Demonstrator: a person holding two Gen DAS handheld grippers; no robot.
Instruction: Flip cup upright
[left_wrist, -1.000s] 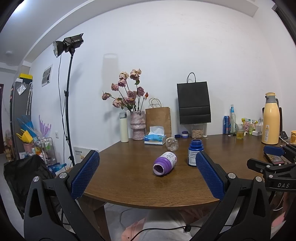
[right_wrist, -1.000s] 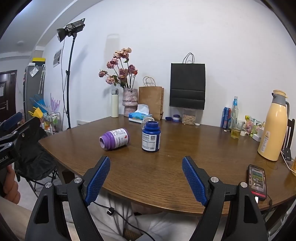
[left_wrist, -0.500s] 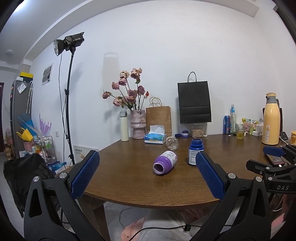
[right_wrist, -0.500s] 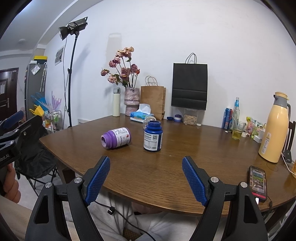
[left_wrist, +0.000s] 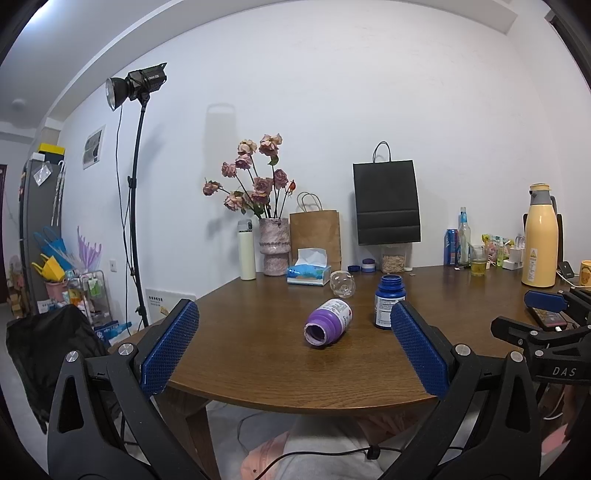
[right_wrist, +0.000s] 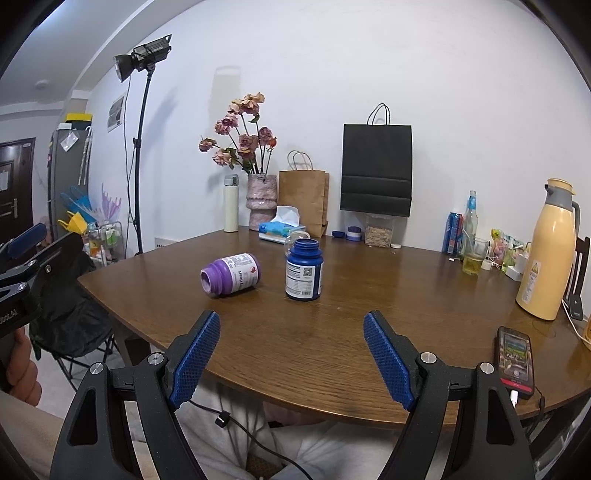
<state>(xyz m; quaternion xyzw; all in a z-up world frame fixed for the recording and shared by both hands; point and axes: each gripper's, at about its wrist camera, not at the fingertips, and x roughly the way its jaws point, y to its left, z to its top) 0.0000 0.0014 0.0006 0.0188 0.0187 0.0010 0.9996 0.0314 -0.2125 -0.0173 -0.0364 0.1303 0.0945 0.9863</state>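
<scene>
A purple bottle (left_wrist: 328, 322) lies on its side on the brown table (left_wrist: 258, 354), open mouth toward me; it also shows in the right wrist view (right_wrist: 231, 274). A blue bottle (left_wrist: 388, 301) stands upright beside it, uncapped, also in the right wrist view (right_wrist: 304, 270). A clear glass cup (left_wrist: 342, 283) lies tipped behind them, partly hidden behind the blue bottle in the right wrist view (right_wrist: 293, 236). My left gripper (left_wrist: 295, 345) is open and empty at the table's near edge. My right gripper (right_wrist: 291, 358) is open and empty, short of the bottles.
A tissue box (left_wrist: 308, 272), vase of flowers (left_wrist: 273, 245), white flask (left_wrist: 246, 254), brown and black bags stand at the back. A yellow thermos (right_wrist: 546, 254), drinks and a phone (right_wrist: 515, 362) are at the right. A light stand (left_wrist: 135, 206) is left of the table.
Both views have shifted only slightly; the right gripper has edged a little forward toward the table. The bottles and cup have not moved.
</scene>
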